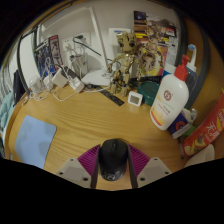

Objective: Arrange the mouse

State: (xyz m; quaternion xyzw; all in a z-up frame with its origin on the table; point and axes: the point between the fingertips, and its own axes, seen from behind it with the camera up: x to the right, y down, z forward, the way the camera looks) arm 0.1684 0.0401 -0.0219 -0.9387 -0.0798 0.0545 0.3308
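Observation:
A black computer mouse (113,158) sits between my two fingers, over the wooden desk (85,120). My gripper (113,162) is shut on it: the magenta pads (89,160) press on both of its sides. A light blue mouse mat (33,140) lies on the desk ahead of the fingers and to their left, apart from the mouse.
A white pump bottle with a red label (170,97) stands ahead to the right, with a red snack bag (208,125) beside it. A small white box (135,98), a black flat item (113,98) and cluttered ornaments (125,65) lie farther back. Cables and adapters (55,82) sit at the back left.

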